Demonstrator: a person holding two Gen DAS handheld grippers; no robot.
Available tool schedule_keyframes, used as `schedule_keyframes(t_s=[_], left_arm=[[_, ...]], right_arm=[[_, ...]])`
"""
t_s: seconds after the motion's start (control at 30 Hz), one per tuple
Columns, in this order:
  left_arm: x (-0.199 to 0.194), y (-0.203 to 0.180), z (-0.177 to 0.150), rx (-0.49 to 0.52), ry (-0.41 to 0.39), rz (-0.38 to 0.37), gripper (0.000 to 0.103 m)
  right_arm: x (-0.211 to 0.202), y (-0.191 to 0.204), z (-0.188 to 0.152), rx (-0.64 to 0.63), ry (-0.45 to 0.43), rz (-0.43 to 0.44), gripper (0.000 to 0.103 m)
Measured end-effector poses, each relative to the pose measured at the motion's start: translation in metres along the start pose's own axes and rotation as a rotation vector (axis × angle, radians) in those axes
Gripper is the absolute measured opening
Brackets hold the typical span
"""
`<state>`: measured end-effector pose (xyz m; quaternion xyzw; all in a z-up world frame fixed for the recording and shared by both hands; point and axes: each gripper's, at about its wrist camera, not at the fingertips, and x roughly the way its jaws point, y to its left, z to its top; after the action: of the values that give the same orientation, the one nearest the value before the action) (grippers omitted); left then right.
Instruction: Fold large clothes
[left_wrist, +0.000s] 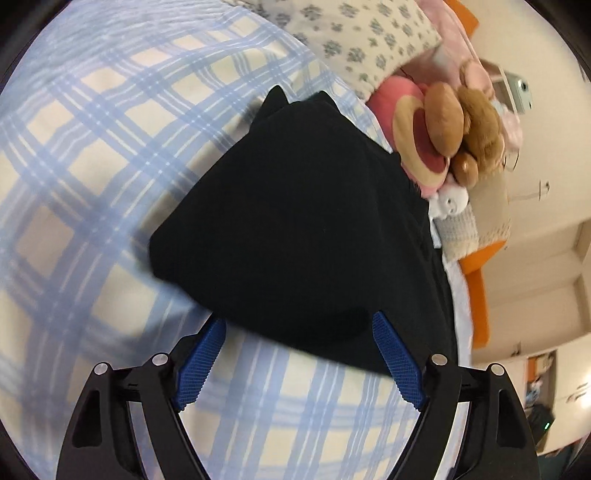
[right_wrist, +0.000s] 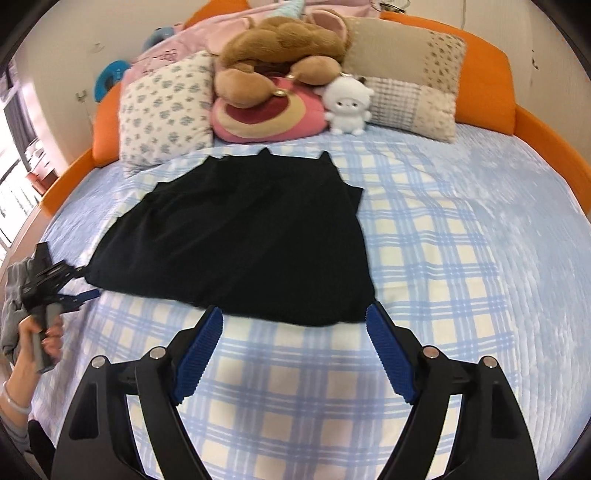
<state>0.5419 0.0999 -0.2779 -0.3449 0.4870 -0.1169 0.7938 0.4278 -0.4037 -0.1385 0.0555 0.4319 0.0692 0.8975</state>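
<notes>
Grey sleeve (right_wrist: 11, 295), pale bracelet (right_wrist: 13, 404)

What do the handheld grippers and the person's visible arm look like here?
Both the left gripper and right gripper have black angular linkage frames with silver pivot pins and ribbed blue finger pads. The left hand grips a grey handle; the wrist wears a pale bracelet and a grey sleeve.

My left gripper (left_wrist: 299, 325) has its blue pads (left_wrist: 397, 360) spread wide with nothing pinched between them. My right gripper (right_wrist: 293, 321) stands just as wide, also empty, angled downward. From the right wrist view, my left hand (right_wrist: 44, 339) grips its handle at the frame's left edge.
</notes>
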Motion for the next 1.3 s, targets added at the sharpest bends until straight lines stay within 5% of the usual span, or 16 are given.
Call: schedule_keyframes(t_s=[0.37, 0.43, 0.6, 0.7, 0.77, 1.07, 1.3], left_arm=[[0.020, -0.013, 0.040, 0.010, -0.052, 0.052, 0.083], [0.021, -0.015, 0.044, 0.014, -0.059, 0.069, 0.077], [0.014, -0.019, 0.046, 0.061, -0.067, 0.090, 0.049], [0.010, -0.020, 0.052, 0.076, -0.049, 0.084, 0.039], [0.007, -0.026, 0.055, 0.106, -0.038, 0.088, 0.036], [-0.001, -0.065, 0.061, 0.232, -0.032, 0.170, 0.030], [-0.014, -0.120, 0.067, 0.347, -0.047, 0.206, 0.027]], right_arm=[[0.065, 0.075, 0.030, -0.023, 0.001, 0.115, 0.078], [0.077, 0.089, 0.044, -0.017, -0.003, 0.135, 0.078], [0.109, 0.106, 0.085, 0.062, 0.007, 0.204, 0.034], [0.130, 0.103, 0.097, 0.150, 0.052, 0.276, 0.023], [0.142, 0.097, 0.092, 0.223, 0.083, 0.327, 0.013], [0.188, 0.091, 0.039, 0.298, 0.188, 0.339, 0.007], [0.187, 0.100, 0.016, 0.238, 0.085, 0.290, 0.005]])
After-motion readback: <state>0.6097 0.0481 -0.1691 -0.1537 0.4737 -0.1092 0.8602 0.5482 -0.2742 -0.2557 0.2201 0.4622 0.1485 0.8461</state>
